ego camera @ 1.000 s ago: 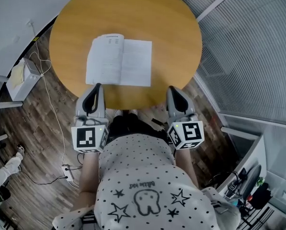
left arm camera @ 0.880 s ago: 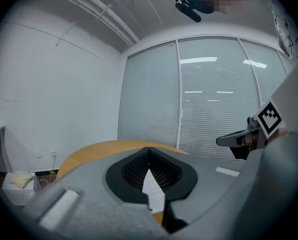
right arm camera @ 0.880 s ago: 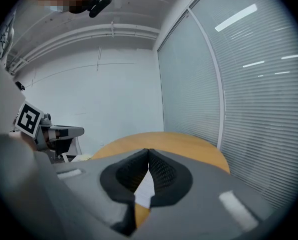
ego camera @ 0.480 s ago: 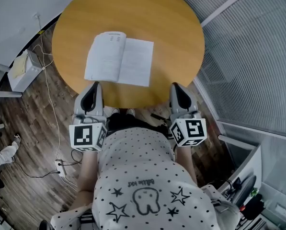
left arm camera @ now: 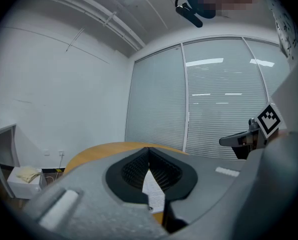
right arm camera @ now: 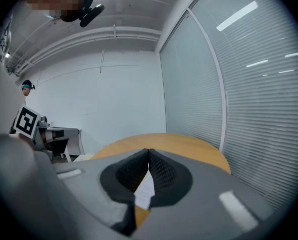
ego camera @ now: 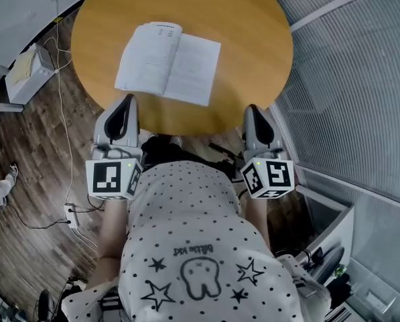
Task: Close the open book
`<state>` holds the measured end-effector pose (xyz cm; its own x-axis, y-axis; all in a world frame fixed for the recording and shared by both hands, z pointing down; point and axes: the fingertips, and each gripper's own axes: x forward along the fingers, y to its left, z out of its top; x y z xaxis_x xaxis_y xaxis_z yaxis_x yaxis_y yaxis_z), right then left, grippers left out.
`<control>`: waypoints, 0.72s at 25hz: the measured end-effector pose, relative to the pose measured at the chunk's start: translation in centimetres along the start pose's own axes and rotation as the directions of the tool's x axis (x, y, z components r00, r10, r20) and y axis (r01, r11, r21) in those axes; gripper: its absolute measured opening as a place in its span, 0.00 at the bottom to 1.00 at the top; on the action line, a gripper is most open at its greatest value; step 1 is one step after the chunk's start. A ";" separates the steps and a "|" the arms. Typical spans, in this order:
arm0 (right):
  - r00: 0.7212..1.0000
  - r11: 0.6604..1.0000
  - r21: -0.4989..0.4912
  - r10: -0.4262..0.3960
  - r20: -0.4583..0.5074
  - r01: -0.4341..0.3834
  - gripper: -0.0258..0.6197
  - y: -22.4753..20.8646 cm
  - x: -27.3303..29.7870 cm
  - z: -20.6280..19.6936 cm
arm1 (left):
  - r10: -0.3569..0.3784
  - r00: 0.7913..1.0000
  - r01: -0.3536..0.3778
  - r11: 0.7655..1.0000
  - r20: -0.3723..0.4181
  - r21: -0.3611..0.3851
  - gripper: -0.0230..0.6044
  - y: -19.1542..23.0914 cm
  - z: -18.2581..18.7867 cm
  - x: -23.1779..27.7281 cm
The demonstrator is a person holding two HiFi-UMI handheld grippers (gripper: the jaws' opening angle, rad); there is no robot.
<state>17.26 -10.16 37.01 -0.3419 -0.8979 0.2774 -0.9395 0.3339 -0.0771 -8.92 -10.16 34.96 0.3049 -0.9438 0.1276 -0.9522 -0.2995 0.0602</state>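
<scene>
An open book (ego camera: 167, 62) with white printed pages lies flat on the round wooden table (ego camera: 246, 39), left of its middle. My left gripper (ego camera: 126, 102) hovers at the table's near edge, just below the book's left page, with its jaws shut and empty. My right gripper (ego camera: 253, 111) sits at the near edge to the right of the book, also shut with nothing held. In the left gripper view the pads (left arm camera: 161, 171) meet at the tips and a strip of the book (left arm camera: 154, 196) shows behind them. The right gripper view shows the same: book (right arm camera: 145, 190) beyond closed pads (right arm camera: 161, 171).
A white box (ego camera: 22, 72) stands on the wooden floor left of the table, with cables (ego camera: 65, 146) and a power strip (ego camera: 72, 215) nearby. A glass wall with blinds (ego camera: 347, 79) runs along the right. The person's dotted shirt (ego camera: 186, 233) fills the foreground.
The head camera has shifted, so the table and book sit slightly higher and more to the right in the picture. Both grippers stay shut at the near edge. The book has not moved.
</scene>
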 end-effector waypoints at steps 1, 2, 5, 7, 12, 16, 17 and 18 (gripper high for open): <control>1.000 1.000 -0.001 -0.001 -0.003 0.001 0.05 0.1 0.0 -0.1 | 0.001 1.000 -0.001 1.000 -0.002 -0.001 0.05 0.1 -0.1 -0.2; 1.000 1.000 -0.001 -0.003 -0.004 0.003 0.05 0.1 0.1 -0.2 | 0.000 1.000 0.000 1.000 -0.004 0.000 0.05 0.3 -0.2 -0.2; 1.000 1.000 -0.002 -0.009 0.006 0.009 0.05 0.4 0.5 -0.1 | -0.001 1.000 0.001 1.000 -0.006 0.008 0.05 1.0 -0.7 -0.2; 1.000 1.000 0.001 -0.010 0.012 0.010 0.04 0.9 0.6 -0.1 | 0.002 1.000 -0.002 1.000 -0.012 0.014 0.05 1.4 -1.1 -0.4; 1.000 1.000 0.001 -0.007 0.017 0.007 0.05 1.6 0.7 0.2 | -0.007 1.000 0.007 1.000 -0.023 0.016 0.05 1.6 -1.3 -0.5; 1.000 1.000 0.006 -0.016 0.014 0.016 0.05 1.5 0.5 0.0 | -0.016 1.000 0.016 1.000 -0.027 0.009 0.05 1.6 -1.5 -0.3; 1.000 1.000 0.007 -0.020 0.013 0.020 0.05 1.6 0.4 -0.1 | -0.018 0.999 0.019 1.000 -0.027 0.006 0.05 1.6 -1.6 -0.4; 1.000 1.000 0.006 -0.024 0.011 0.024 0.05 1.6 0.2 -0.2 | -0.020 0.999 0.020 1.000 -0.027 0.003 0.05 1.7 -1.7 -0.5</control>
<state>15.68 -9.80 37.10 -0.3190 -0.9088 0.2690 -0.9477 0.3100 -0.0764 -10.67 -9.92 36.66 0.3245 -0.9334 0.1535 -0.9459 -0.3189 0.0601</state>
